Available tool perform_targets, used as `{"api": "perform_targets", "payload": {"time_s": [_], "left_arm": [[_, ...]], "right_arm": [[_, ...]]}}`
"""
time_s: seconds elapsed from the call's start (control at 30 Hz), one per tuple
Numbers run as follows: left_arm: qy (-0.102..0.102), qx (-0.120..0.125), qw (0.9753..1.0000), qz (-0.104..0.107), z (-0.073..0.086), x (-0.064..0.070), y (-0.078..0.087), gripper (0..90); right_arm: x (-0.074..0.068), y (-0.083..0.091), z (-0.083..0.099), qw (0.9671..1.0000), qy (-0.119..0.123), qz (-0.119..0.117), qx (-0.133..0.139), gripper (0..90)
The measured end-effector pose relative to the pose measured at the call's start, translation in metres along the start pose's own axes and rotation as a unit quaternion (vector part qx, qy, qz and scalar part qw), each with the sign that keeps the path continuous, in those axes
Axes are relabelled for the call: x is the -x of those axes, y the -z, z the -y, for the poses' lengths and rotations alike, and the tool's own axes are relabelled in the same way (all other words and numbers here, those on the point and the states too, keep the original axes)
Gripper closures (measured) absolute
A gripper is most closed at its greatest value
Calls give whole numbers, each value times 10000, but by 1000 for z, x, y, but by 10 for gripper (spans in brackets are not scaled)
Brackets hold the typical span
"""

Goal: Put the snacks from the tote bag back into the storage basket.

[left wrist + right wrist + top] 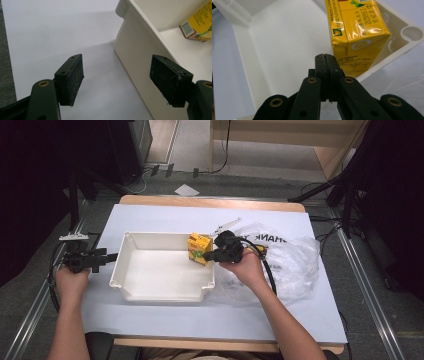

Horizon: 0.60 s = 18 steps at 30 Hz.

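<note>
Carton (199,248) sits in the white tub's (131,292) far right corner, bag-side.
I've got my right gripper (327,58) pinched empty beside it, while my left gripper (125,80) gapes wide outside the tub's left wall, ready to steady.

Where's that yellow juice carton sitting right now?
In the high view, the yellow drink carton sits inside the white plastic tray, in its far right corner, just beyond the shut right claw.
</note>
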State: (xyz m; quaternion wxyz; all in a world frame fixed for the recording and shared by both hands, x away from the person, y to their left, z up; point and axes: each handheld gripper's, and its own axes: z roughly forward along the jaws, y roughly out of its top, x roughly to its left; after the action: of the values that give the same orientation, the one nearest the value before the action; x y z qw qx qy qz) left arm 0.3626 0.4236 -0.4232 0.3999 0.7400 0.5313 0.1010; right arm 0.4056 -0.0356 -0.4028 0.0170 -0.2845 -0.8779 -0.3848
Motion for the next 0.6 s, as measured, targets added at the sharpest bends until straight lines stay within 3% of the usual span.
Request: {"api": "perform_targets", "payload": {"time_s": [0.6], "left_arm": [[-15, -23, 10000, 2, 0, 0, -1, 285]], "right_arm": [[7, 5, 0, 9998, -125, 131, 110, 900]]}}
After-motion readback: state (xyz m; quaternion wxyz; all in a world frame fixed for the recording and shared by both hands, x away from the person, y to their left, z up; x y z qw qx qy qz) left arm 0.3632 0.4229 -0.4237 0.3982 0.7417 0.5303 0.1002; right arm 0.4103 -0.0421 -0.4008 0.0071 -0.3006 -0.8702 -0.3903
